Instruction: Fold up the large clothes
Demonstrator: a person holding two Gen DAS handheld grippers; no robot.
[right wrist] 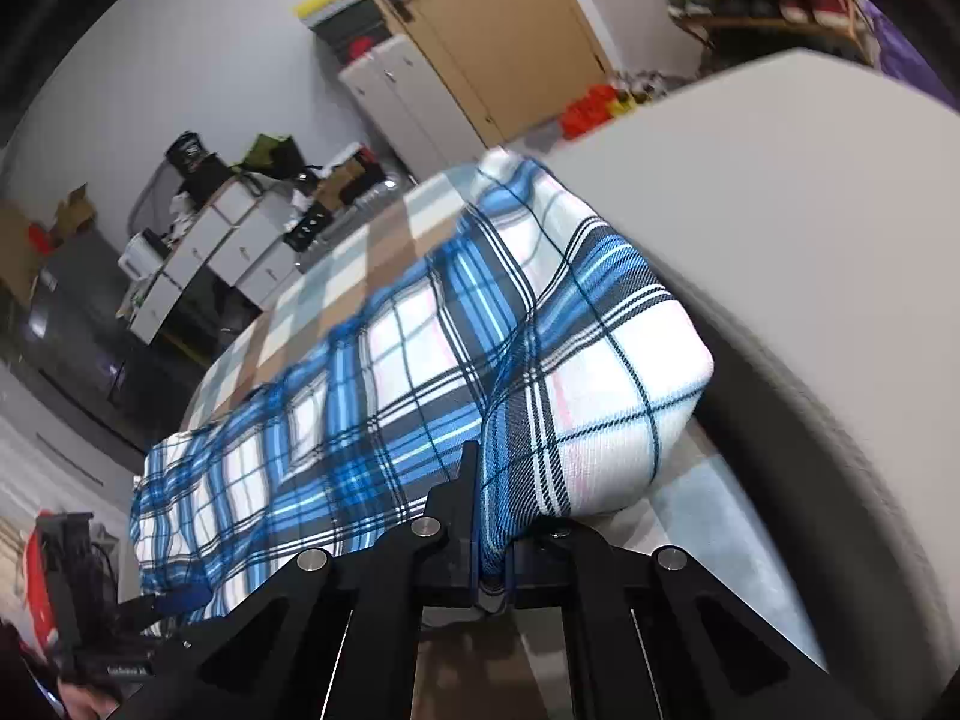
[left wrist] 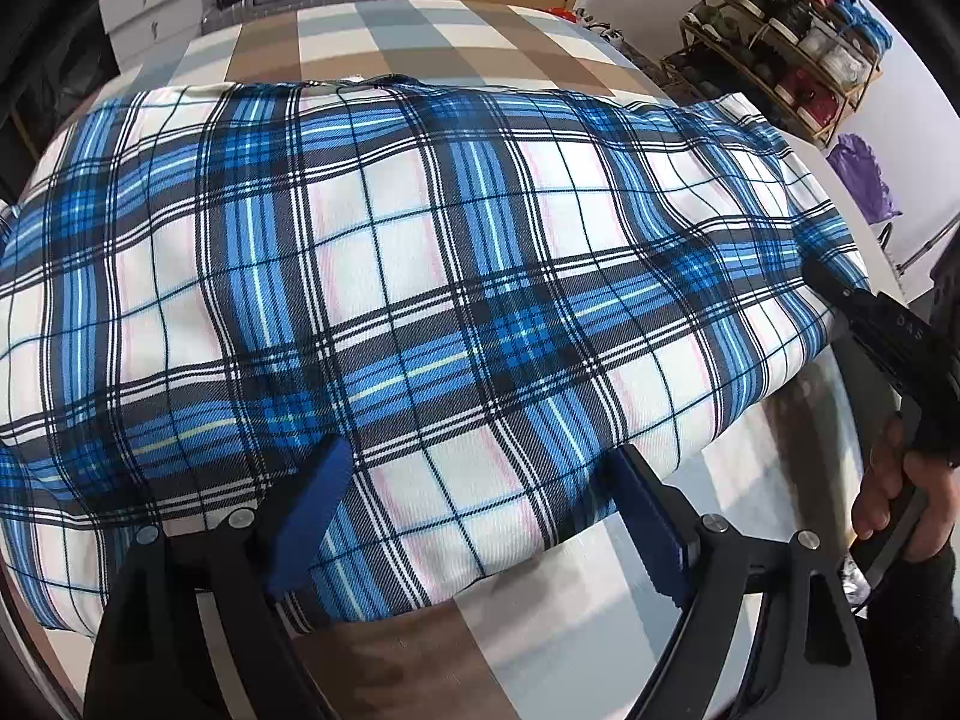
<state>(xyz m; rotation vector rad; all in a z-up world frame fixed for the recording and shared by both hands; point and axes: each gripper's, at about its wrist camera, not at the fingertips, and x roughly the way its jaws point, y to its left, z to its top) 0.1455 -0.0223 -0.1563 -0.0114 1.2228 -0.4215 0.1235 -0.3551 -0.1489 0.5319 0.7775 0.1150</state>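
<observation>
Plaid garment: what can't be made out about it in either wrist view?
- Left wrist view: the plaid garment runs off the left edge; its type is unclear.
- Right wrist view: its far end is blurred.
- Right hand-held gripper: the cloth hides the right finger.

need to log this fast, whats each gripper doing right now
left gripper: open, fingers straddling the near edge of the plaid garment, not pinching it.
right gripper: shut on the plaid garment's edge.
</observation>
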